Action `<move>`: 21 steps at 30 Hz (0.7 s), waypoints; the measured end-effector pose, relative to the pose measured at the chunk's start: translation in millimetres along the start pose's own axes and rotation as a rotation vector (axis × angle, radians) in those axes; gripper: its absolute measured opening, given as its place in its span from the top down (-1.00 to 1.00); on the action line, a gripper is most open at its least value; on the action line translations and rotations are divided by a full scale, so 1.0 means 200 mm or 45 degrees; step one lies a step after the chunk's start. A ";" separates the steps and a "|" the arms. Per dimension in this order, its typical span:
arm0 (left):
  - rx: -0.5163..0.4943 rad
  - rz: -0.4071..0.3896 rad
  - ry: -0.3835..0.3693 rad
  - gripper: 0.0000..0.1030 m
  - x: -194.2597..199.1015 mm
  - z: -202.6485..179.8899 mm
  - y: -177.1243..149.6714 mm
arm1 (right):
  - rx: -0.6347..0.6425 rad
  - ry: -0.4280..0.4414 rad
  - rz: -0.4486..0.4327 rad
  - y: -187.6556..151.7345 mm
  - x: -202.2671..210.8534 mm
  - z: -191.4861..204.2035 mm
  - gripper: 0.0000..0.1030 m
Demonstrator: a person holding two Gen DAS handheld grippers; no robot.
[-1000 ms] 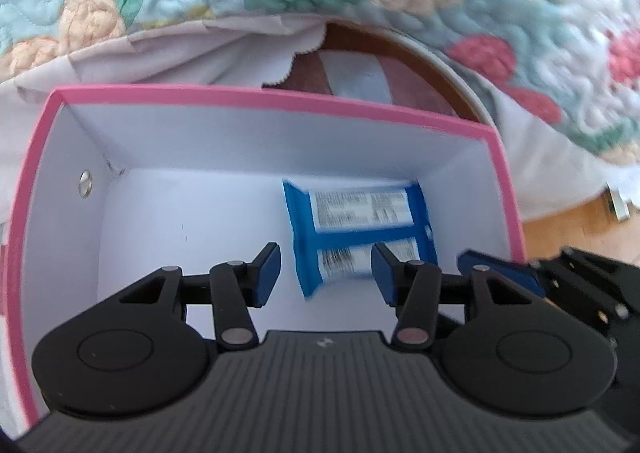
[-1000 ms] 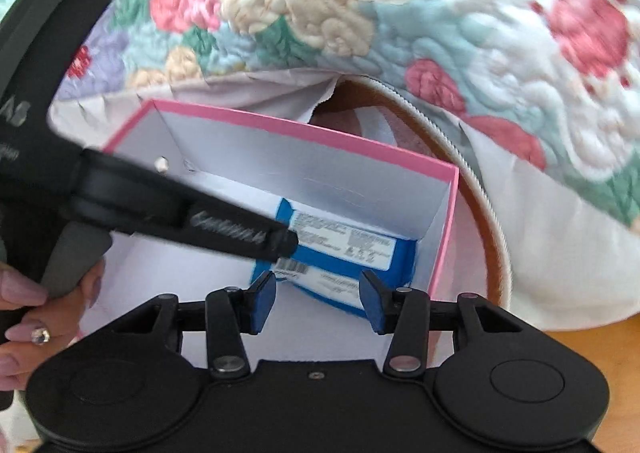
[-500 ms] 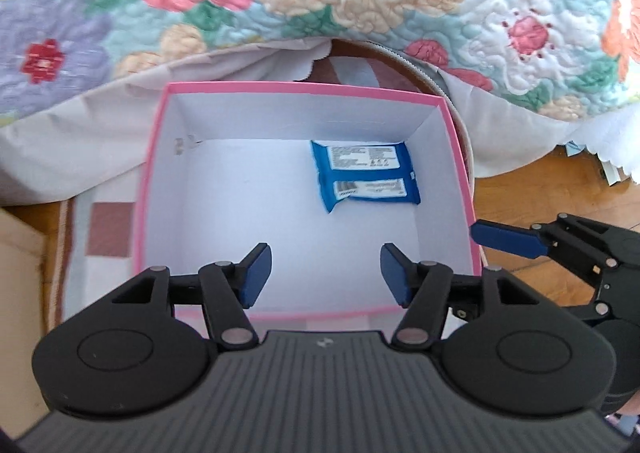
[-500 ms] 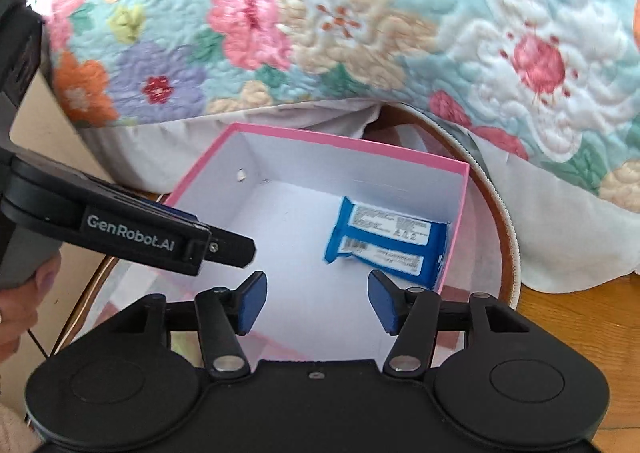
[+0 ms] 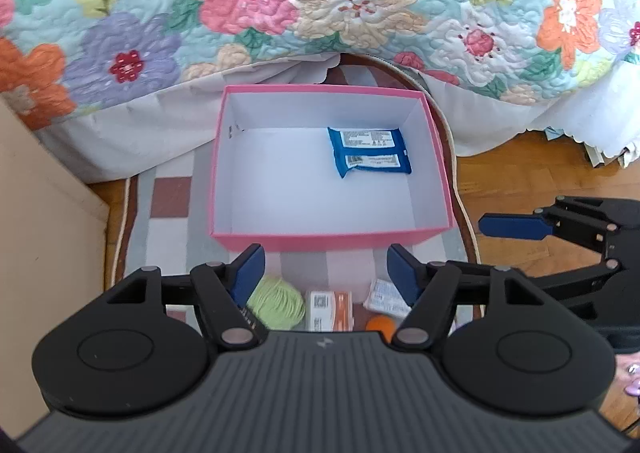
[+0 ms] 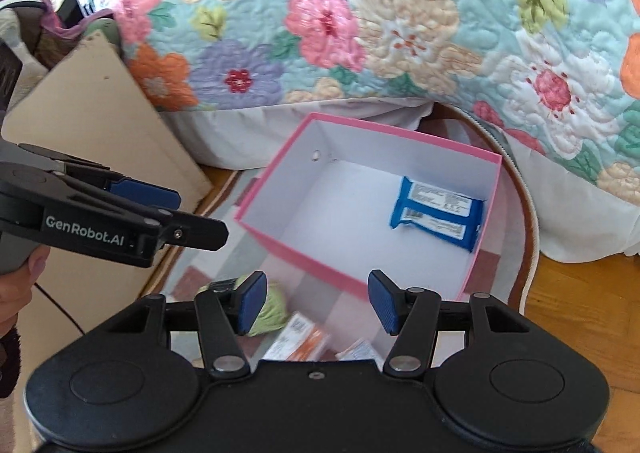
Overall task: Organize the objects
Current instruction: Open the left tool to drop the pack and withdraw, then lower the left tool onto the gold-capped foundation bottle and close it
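Note:
A pink box [image 5: 332, 241] with a white inside stands on a rug; a blue wipes packet [image 5: 370, 151] lies flat in its far right corner. My left gripper [image 5: 325, 257] hangs above and in front of the box, its jaws opening with nothing between them. My right gripper [image 6: 316, 281] is open and empty, also above the box's [image 6: 304, 261] near side, with the packet [image 6: 436, 215] beyond it. Below the fingers, in front of the box, lie a green yarn ball [image 5: 276, 301], an orange-and-white carton [image 5: 330, 311], a white packet [image 5: 384, 295] and an orange round thing [image 5: 380, 323].
A floral quilt [image 5: 360, 13] with a white skirt hangs behind the box. A beige board [image 5: 40, 213] stands at the left. Wooden floor [image 5: 520, 173] shows right of the oval rug [image 5: 172, 221]. A hand [image 6: 24, 277] holds the left gripper's handle.
Both grippers have risen and drawn back out of the box, and their jaws have widened. The blue packet stays in the box. The loose items in front of the box have come into view.

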State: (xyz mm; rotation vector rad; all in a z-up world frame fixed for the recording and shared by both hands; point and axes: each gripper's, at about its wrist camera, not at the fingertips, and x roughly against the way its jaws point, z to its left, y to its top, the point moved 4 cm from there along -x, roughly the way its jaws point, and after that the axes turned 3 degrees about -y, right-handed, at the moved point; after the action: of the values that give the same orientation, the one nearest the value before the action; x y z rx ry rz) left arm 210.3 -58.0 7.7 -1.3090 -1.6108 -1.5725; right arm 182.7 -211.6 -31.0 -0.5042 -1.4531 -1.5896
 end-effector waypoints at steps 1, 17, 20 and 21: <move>0.000 -0.002 -0.007 -0.31 0.04 0.01 -0.02 | 0.009 0.008 0.001 -0.01 0.03 0.02 -0.20; 0.015 -0.004 -0.049 -0.37 0.38 0.07 -0.36 | 0.243 0.085 0.072 -0.17 0.24 0.35 -0.35; 0.010 0.006 -0.030 -0.37 0.38 0.08 -0.43 | 0.272 0.092 0.092 -0.20 0.24 0.38 -0.35; 0.011 0.010 -0.024 -0.37 0.38 0.08 -0.45 | 0.280 0.094 0.098 -0.22 0.24 0.39 -0.35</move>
State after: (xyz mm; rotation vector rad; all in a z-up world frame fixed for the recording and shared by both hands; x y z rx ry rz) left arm 104.1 -9.2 32.3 -1.3277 -1.6198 -1.5513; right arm 102.2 -157.6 -0.2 -0.3652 -1.5125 -1.3545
